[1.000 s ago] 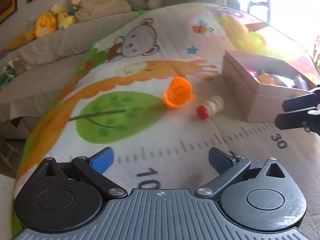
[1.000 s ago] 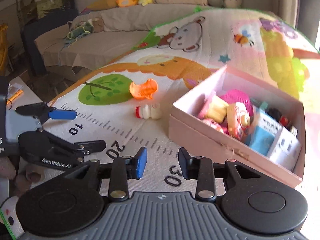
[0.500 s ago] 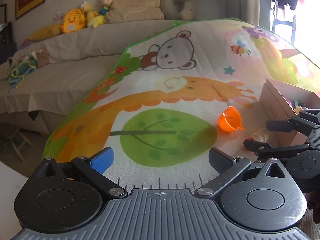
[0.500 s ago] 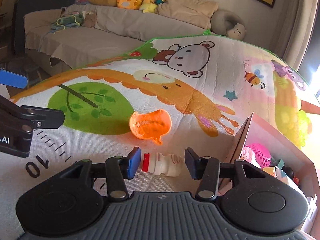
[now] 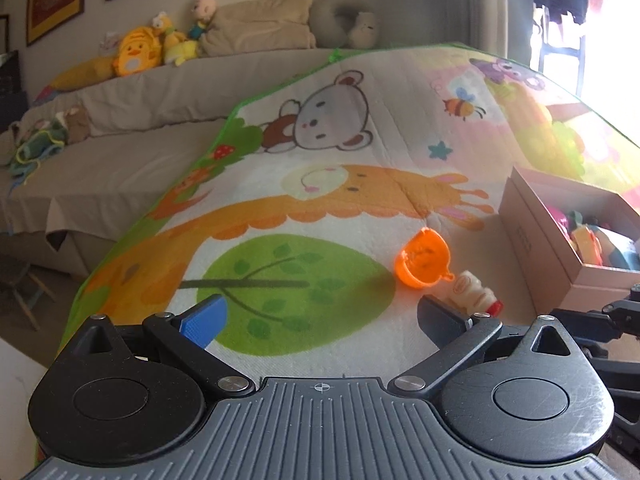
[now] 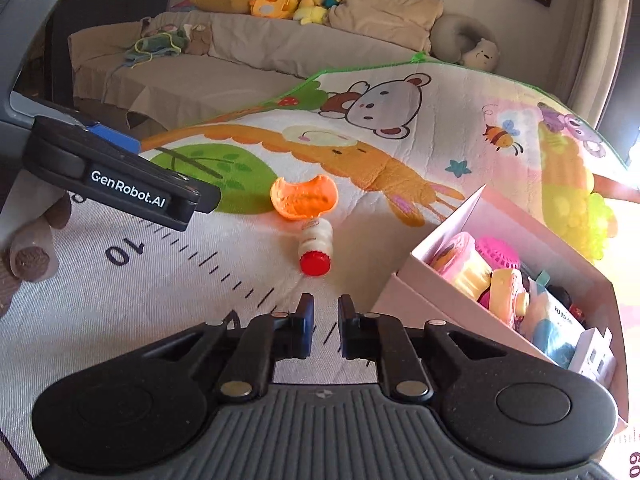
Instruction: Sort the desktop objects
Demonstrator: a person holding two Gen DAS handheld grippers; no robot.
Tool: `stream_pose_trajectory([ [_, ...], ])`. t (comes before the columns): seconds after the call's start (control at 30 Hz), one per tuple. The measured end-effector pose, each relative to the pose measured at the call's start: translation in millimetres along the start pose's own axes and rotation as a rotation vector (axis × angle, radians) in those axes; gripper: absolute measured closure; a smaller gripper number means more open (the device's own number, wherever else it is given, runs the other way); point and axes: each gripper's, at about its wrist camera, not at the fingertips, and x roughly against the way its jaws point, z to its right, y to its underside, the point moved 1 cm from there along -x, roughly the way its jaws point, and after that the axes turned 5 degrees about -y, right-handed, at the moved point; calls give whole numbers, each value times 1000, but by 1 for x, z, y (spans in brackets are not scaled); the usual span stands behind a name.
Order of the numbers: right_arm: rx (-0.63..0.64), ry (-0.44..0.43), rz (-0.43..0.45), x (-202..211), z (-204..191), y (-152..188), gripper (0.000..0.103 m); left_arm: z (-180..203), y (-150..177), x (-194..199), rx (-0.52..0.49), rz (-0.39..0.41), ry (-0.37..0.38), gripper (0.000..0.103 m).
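Jaws of right gripper (image 6: 323, 330) snapped together on nothing; small bottle (image 6: 315, 249), between them half a second ago, lies ahead on mat (image 6: 160, 300) beside box (image 6: 416, 276); grasp missed; left gripper (image 5: 318, 316) apart, empty.

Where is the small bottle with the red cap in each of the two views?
Left wrist: bottle lower right, partly behind the tongs' right finger, cap toward the camera's right.
Right wrist: bottle centre, cap toward the camera.
Shared landmark: the orange cup, just beyond it.
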Motion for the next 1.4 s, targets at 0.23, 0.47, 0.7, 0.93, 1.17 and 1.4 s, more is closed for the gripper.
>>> stream_pose_trajectory([
  [0.23,92,116,6,-44,-22,-24,77,-25,7,2,34,-38,-41,0],
  [0.47,129,4,-11,-34,-28,-21,79,-38,13,-5,87,-74,-35,0],
  [0.7,74,-19,-12,44,3,24,79,-4,6,-10,29,-69,46,0],
  [0.93,-117,149,-56,59,66,76,79,43,-14,-32,-3,-75,102,0],
  [1.17,-296,95,78,79,82,96,31,76,-31,-68,-29,-132,48,0],
  [1.4,-402,93,134,88,98,103,17,89,-33,-92,-90,-170,-10,31],
])
